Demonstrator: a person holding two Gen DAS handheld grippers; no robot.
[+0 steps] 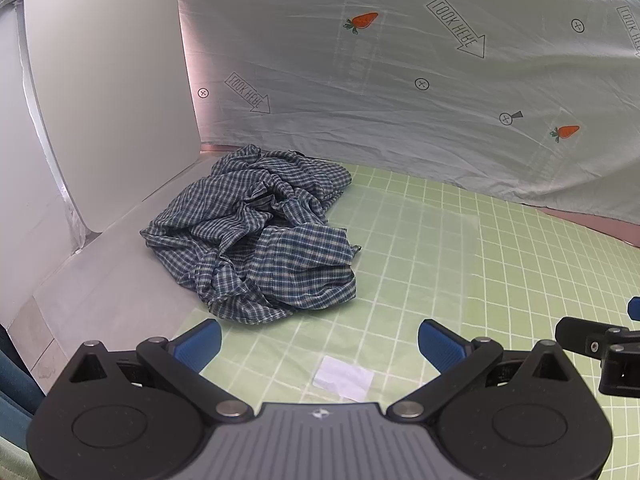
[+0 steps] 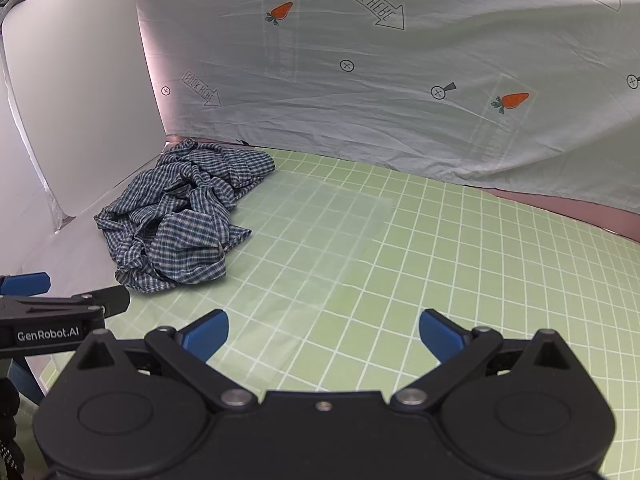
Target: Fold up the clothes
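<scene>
**Checked cloth, crumpled, waiting at the mat's far left**

Blue-and-white checked garment (image 1: pixel 256 236) looks light, limp and prone to slipping; I judge a hem or corner at its near fringe the best hold. It lies heaped at the green grid mat's (image 1: pixel 460 280) far-left edge. My left gripper (image 1: pixel 320 344) and right gripper (image 2: pixel 324 336) hover near, spread wide, holding nothing.

Both wrist views share crumpled shirt (image 1: pixel 256 232)

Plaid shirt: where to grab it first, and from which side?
Probably the loose flap on the plaid shirt nearest the green mat, approached from the mat side. That edge lies flat and free; the rest is a crumpled heap against the white panel.
</scene>
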